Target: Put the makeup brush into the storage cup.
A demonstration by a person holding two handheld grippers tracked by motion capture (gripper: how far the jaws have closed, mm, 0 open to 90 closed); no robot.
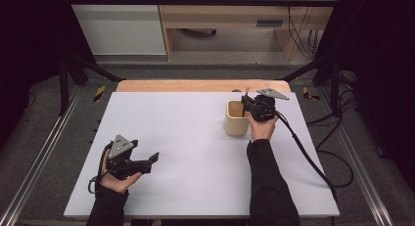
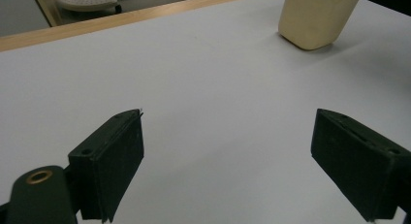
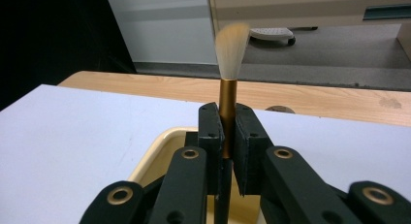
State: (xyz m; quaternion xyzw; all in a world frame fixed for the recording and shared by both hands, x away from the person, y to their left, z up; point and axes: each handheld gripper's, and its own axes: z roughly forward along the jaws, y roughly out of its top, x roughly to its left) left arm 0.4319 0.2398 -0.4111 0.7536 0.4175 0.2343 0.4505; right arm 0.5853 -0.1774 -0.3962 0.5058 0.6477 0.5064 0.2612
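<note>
A cream square cup [image 1: 236,119] stands on the white table [image 1: 195,152] at the right of middle. My right gripper [image 1: 248,102] hovers over the cup's right rim, shut on a makeup brush [image 3: 229,69] with a copper ferrule and pale bristles pointing up. Below the jaws lies the cup's opening [image 3: 160,156]. My left gripper [image 1: 151,160] rests in a hand near the front left of the table, open, with nothing between its jaws. In the left gripper view the cup [image 2: 317,18] stands far ahead to the right of the left gripper [image 2: 228,161].
A wooden strip [image 1: 203,85] runs along the table's far edge. Black cables [image 1: 308,157] trail from the right gripper across the table's right side. Beyond the table are a floor, a wooden desk [image 1: 235,15] and a chair base [image 3: 274,34].
</note>
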